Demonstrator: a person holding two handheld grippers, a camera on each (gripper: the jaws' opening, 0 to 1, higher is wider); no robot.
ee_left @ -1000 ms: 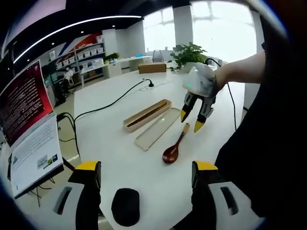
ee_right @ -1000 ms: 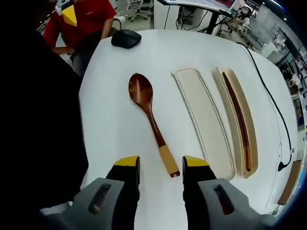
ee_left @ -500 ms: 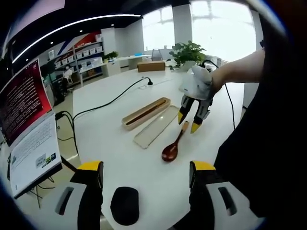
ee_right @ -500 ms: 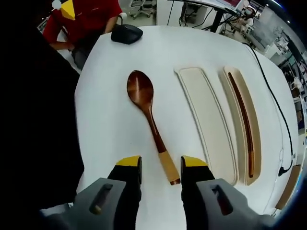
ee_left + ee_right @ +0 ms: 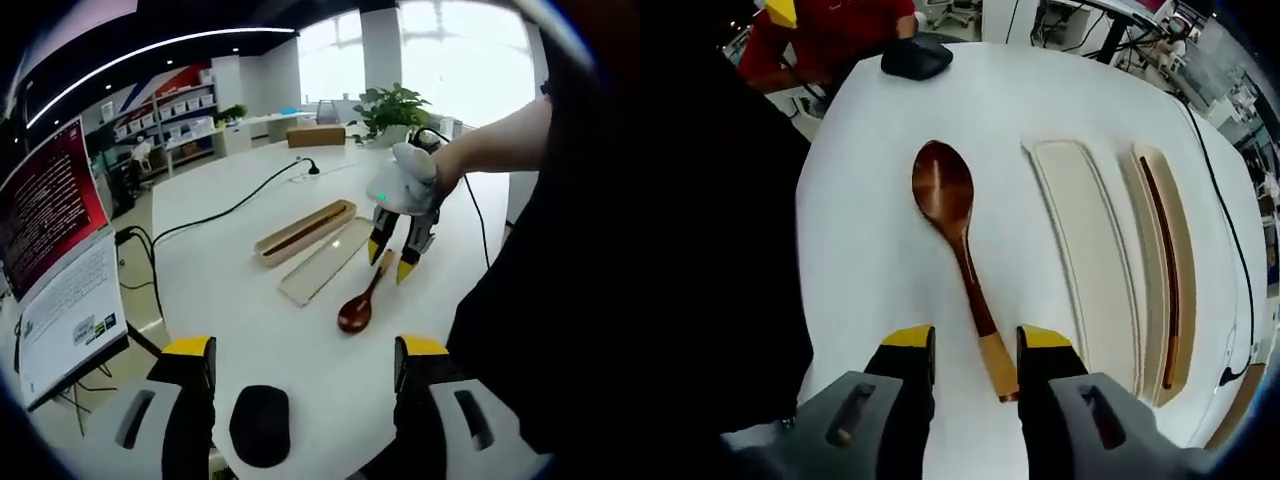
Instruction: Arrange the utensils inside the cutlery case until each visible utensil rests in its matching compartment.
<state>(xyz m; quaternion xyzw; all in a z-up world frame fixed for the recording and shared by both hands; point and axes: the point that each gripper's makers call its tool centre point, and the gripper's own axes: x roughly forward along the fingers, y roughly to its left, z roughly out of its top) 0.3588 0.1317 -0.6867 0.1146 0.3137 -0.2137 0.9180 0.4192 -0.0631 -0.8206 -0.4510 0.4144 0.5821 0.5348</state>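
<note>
left gripper view far across table, right gripper view close above — both share spoon

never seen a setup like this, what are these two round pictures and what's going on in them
There is no robot arm here. A person holds a two-jaw claw in each hand, and a fisheye camera rides on each claw, looking forward along its jaws.

The left gripper view looks across a white table, with the left claw open at the bottom and holding nothing. Beyond it, the person's other hand brings the right claw down over a wooden spoon.

The right gripper view looks down from that right claw. Its yellow-tipped jaws stand open on either side of the spoon's pale handle end, not yet closed on it.

Beside the spoon lie a flat pale lid and the cutlery case, holding dark chopsticks. A black computer mouse sits near the table's edge.
</note>
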